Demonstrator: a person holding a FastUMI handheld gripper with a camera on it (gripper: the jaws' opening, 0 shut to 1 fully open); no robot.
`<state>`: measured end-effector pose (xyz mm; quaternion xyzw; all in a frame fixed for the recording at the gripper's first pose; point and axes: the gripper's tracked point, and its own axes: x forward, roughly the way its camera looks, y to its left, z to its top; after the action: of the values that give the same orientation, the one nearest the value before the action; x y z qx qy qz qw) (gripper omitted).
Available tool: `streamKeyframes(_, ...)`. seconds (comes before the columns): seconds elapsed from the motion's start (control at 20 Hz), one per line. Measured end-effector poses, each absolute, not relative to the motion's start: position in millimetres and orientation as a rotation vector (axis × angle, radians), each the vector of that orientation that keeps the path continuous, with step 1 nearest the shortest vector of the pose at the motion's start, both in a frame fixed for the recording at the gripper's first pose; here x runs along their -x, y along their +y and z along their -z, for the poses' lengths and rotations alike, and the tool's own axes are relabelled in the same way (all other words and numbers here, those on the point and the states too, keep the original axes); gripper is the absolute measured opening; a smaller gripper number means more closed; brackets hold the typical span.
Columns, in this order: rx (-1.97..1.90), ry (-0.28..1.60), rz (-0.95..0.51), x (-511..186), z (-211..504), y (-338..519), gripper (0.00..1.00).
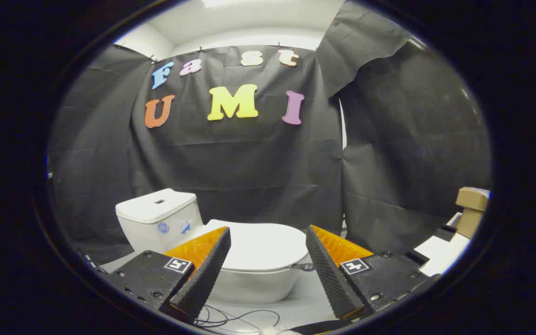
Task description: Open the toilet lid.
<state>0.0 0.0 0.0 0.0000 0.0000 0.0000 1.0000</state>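
**Gripper spread wide, lid down ahead**

The gripper holds its two fingers far apart, nothing between them but open air. Each finger has a black ribbed pad and an orange back, with a small square marker on the black body behind it.

The toilet stands beyond the fingers, at about 12 o'clock from the gap between them, well apart from the tips. Its white lid lies flat and closed on the bowl. The tank sits at roughly 10 o'clock from the lid, with two small stickers on its front.

Thin black cables loop on the pale floor at 6 o'clock from the bowl. Cardboard boxes are stacked at 3 o'clock, past the right finger.
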Motion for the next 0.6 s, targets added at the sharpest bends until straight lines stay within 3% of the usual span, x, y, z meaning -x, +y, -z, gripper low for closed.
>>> streamKeyframes(0.6, 0.006, 0.012, -0.02, -2.0, 2.7, 8.4, 1.0)
